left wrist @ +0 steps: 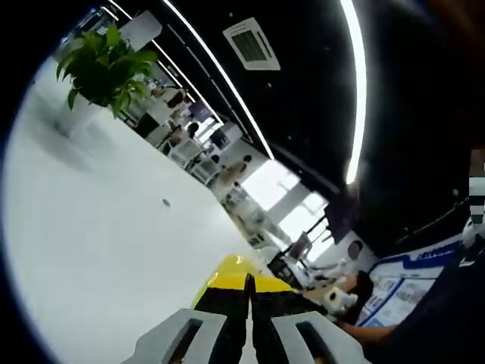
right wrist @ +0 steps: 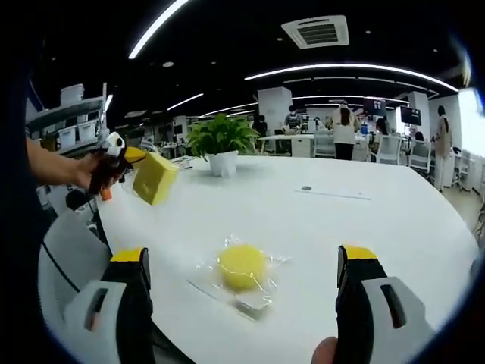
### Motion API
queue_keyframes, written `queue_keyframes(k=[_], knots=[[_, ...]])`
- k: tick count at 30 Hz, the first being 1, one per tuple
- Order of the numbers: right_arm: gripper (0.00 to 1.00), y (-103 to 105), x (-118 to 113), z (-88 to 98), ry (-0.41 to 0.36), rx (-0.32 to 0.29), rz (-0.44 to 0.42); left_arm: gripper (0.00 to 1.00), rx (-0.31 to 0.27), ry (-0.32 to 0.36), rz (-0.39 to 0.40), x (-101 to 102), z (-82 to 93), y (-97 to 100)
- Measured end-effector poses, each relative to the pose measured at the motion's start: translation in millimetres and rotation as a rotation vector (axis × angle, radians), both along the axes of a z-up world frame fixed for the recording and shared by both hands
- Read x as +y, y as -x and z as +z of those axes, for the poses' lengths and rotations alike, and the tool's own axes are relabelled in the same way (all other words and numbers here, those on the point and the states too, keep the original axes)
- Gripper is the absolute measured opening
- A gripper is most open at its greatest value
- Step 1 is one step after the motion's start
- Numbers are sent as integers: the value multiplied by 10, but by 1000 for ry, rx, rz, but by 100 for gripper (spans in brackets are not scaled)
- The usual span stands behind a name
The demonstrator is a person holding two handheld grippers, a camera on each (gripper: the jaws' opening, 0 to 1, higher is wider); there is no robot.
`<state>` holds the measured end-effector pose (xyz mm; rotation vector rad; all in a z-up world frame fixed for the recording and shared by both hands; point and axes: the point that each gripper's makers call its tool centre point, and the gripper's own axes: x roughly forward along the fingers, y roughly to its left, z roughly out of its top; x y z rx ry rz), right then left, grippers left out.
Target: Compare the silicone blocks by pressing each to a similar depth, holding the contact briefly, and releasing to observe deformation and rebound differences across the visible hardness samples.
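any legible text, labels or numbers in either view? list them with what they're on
None legible.
Blue-and-white poster, left gripper view: blue lettering, too blurred to read.
Yellow block held up by the left gripper, and round yellow block in clear wrap on the white table: no markings visible.

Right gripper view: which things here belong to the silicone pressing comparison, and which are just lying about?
Job:
yellow block, held off the table in the left gripper
round yellow sample on clear wrap on the white table
right gripper, jaws wide apart

Lying about:
potted plant
office desks behind
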<state>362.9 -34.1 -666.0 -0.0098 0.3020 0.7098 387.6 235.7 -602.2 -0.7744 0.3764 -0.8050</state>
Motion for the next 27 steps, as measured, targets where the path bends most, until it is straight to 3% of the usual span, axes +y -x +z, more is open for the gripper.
queue_keyframes(k=[10,13,16,20,27], knots=[[96,1,-36,-29,-2,15,-10,0,48,22,13,22,-197,-35],[96,10,-31,-22,-44,39,-26,0,64,48,21,48,-282,-69],[96,27,-19,-44,-32,41,-23,0,118,53,16,64,-403,-89],[96,55,-19,-93,8,41,-13,0,147,37,9,62,-506,-81],[96,112,4,-136,9,57,-4,0,190,39,14,86,-646,-102]])
